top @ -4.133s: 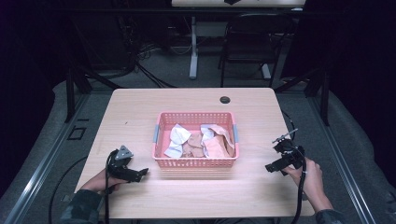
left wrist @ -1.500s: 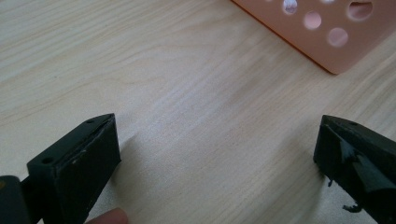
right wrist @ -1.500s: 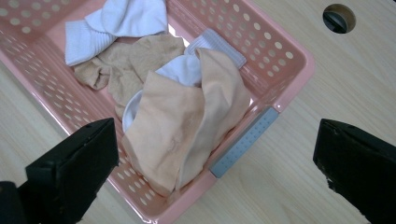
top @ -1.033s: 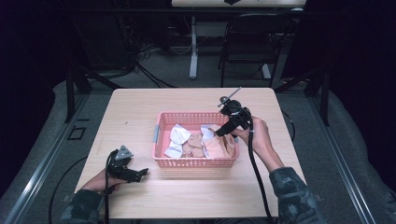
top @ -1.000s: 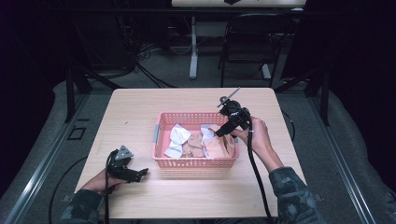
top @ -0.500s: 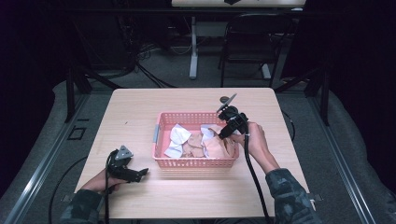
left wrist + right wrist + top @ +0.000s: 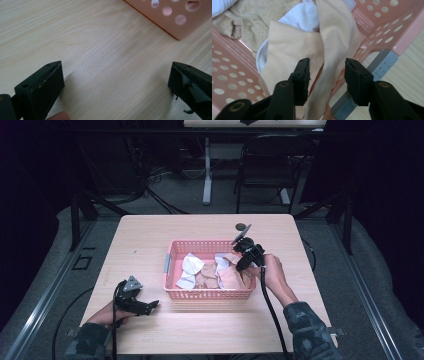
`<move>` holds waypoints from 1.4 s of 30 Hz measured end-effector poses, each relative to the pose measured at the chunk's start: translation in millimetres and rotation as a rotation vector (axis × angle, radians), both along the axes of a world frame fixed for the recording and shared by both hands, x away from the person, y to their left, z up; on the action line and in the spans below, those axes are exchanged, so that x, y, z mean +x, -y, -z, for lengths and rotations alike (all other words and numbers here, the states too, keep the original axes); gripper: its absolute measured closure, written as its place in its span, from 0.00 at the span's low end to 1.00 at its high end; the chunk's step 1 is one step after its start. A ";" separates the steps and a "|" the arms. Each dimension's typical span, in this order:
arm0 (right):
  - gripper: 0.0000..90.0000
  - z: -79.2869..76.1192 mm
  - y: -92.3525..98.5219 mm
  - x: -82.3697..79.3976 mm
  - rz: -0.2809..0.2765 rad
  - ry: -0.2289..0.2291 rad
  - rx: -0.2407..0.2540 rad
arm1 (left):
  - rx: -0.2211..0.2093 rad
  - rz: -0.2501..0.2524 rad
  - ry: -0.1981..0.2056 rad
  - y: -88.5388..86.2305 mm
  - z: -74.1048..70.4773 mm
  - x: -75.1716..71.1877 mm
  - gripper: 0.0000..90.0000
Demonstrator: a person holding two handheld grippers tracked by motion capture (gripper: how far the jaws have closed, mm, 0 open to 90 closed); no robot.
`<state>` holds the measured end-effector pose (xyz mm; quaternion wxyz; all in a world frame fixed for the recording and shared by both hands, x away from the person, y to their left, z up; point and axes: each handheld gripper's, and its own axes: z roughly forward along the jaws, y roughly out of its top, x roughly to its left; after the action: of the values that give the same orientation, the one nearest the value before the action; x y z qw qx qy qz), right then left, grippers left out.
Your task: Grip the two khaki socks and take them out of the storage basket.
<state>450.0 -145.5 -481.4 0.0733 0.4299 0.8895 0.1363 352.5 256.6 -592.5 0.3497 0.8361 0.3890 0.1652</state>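
- The right tool (image 7: 327,75) is at the right end of the pink basket (image 7: 172,256), its jaws pointing down into a fold of peach cloth (image 7: 294,47).
- Its jaws have just been closing; the fold rises between them, but a gap shows on each side, so they stand apart and not yet clamped on it.
- In the high view the right tool (image 7: 243,256) hangs over the basket's right half, with the person's right hand (image 7: 271,270) behind it.
- The peach cloth (image 7: 231,279) lies in the basket's right part, draped up against the end wall beside a grey handle (image 7: 384,61).
- A white cloth (image 7: 191,269) lies in the left part, and a tan knitted piece (image 7: 237,17) sits between.
- The left tool (image 7: 150,305) rests on the counter (image 7: 150,235) near the basket's front left corner, jaws wide apart with nothing between them.
- A small dark disc (image 7: 242,226) sits on the counter behind the basket.
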 end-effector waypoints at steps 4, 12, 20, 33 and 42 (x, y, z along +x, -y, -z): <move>0.76 1.9 -0.1 1.1 0.003 0.002 -0.017 | 0.000 0.000 0.000 0.0 0.0 0.0 0.00; 0.89 -3.8 4.7 0.6 0.018 0.022 -0.005 | -0.001 -0.001 0.000 0.1 0.0 -0.1 0.00; 0.86 -16.0 7.0 -3.4 0.023 0.055 0.016 | 0.000 0.000 0.000 0.0 0.0 0.0 0.00; 0.98 -6.5 0.2 -0.8 0.022 0.051 -0.019 | 0.000 0.000 0.000 0.0 0.0 0.0 0.00; 0.98 -35.6 8.0 -7.6 0.031 0.144 0.040 | -0.001 0.000 0.000 0.1 0.0 0.0 0.00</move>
<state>442.5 -153.5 -445.8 0.1304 0.4341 0.8723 0.1834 352.5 256.5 -592.5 0.3499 0.8360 0.3890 0.1650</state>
